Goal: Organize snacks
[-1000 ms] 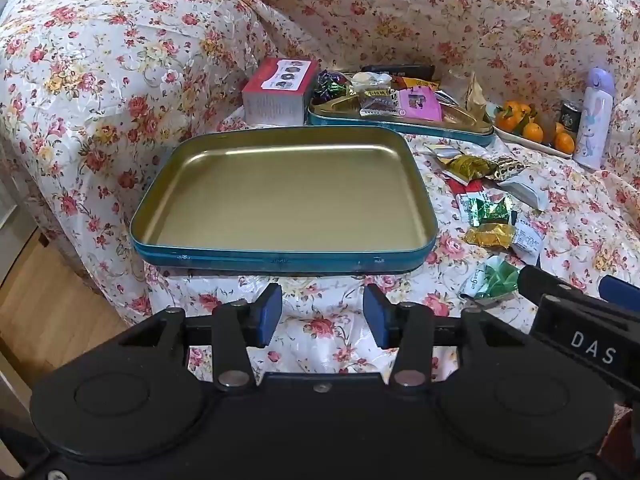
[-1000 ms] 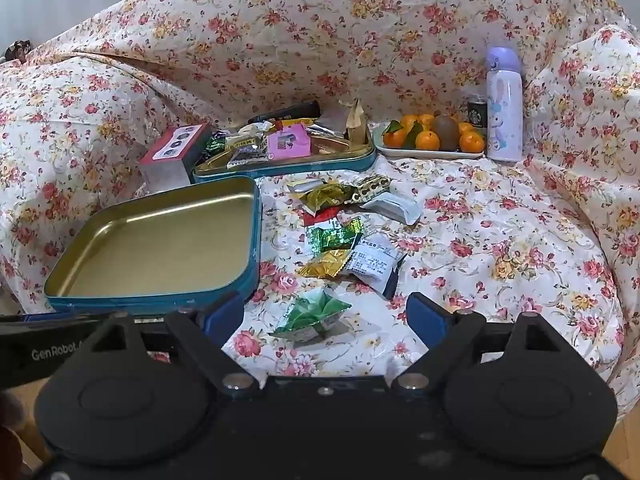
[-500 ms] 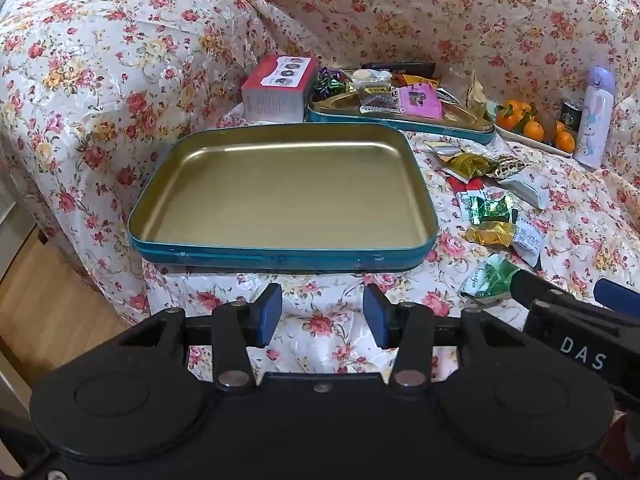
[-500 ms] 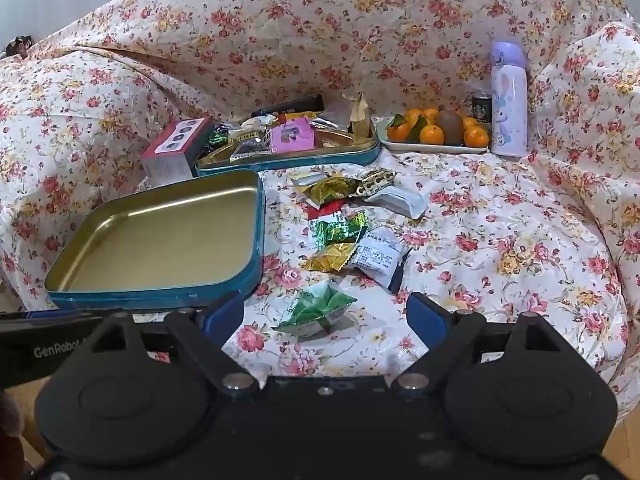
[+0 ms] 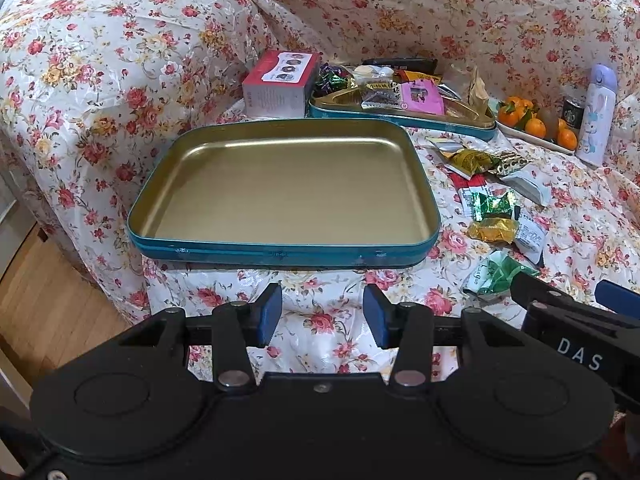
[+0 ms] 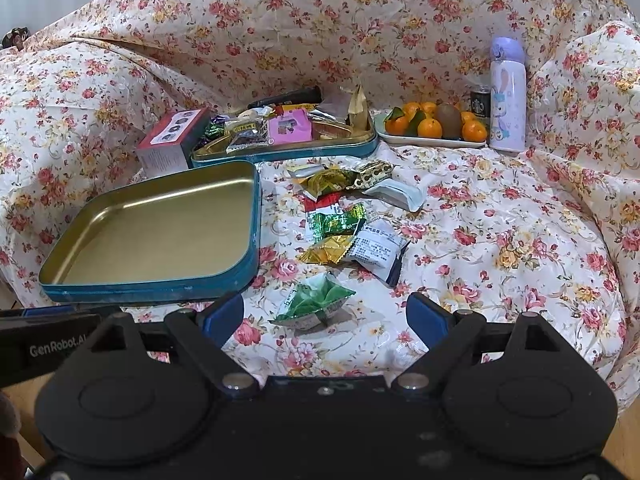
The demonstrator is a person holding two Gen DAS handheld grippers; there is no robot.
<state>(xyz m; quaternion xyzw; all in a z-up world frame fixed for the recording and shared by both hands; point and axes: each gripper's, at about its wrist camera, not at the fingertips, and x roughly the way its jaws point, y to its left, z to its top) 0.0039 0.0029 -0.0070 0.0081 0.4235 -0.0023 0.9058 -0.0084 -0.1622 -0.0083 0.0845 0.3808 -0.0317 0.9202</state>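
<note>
An empty teal tin tray [image 5: 280, 254] [image 6: 160, 286] with a gold inside lies on the floral cloth. Several loose snack packets lie right of it: a green packet [image 6: 314, 304] [image 5: 494, 274] nearest, a gold one [image 6: 326, 250], a white one [image 6: 378, 250], a green foil one [image 6: 336, 222]. My left gripper [image 5: 322, 316] is open and empty, in front of the tray's near edge. My right gripper [image 6: 324, 314] is wide open and empty, just before the green packet.
A second teal tin [image 6: 288, 150] holding several snacks stands behind the tray, with a red-topped box [image 6: 170, 140] at its left. A plate of oranges [image 6: 436, 128], a small can [image 6: 480, 100] and a lilac bottle [image 6: 507, 96] stand at the back right. Wooden floor [image 5: 48, 312] lies left.
My right gripper has moved forward toward the green packet. The left view has shifted only slightly; both grippers stay open.
</note>
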